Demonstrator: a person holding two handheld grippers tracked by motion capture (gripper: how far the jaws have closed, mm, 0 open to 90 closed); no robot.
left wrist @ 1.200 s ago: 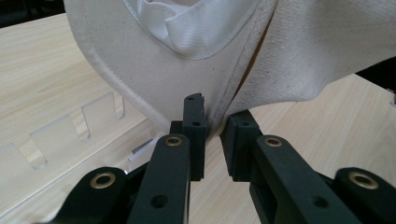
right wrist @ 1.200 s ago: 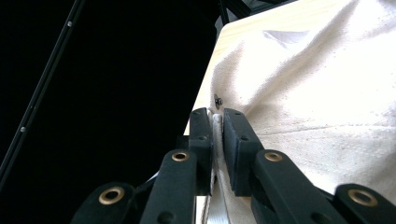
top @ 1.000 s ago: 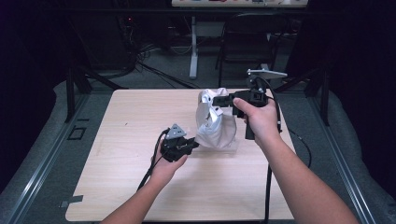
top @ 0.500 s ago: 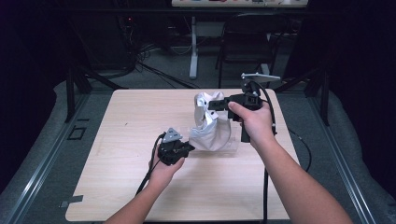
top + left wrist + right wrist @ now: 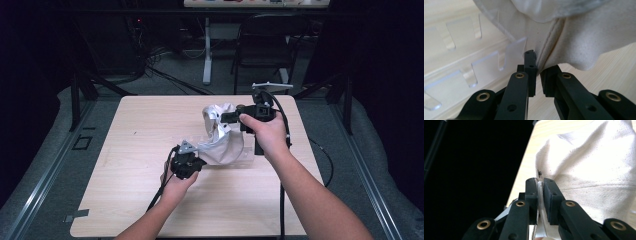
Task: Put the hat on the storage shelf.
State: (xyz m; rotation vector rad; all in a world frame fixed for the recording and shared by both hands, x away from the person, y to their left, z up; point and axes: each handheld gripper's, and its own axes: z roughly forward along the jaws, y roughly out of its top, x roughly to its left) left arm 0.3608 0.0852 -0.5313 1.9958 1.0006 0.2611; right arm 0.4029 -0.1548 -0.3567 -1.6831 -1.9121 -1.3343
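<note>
Cloth bag, off-white, bunched, on the pale wooden worktop right of centre, partly over a clear slotted acrylic piece; right tongs clenched on an upper edge of the bag, fabric pinched between the pads, bag lifted at that side; left tongs at the bag's lower near edge, having just been closing, clamped on its stitched seam; left tongs low near the worktop, right tongs above and beyond the bag.

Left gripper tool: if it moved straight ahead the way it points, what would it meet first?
Most likely the seamed edge of the off-white cloth bag, already between the left tool pads. A clear slotted plastic rack sits beside that line; depth is unclear.
</note>
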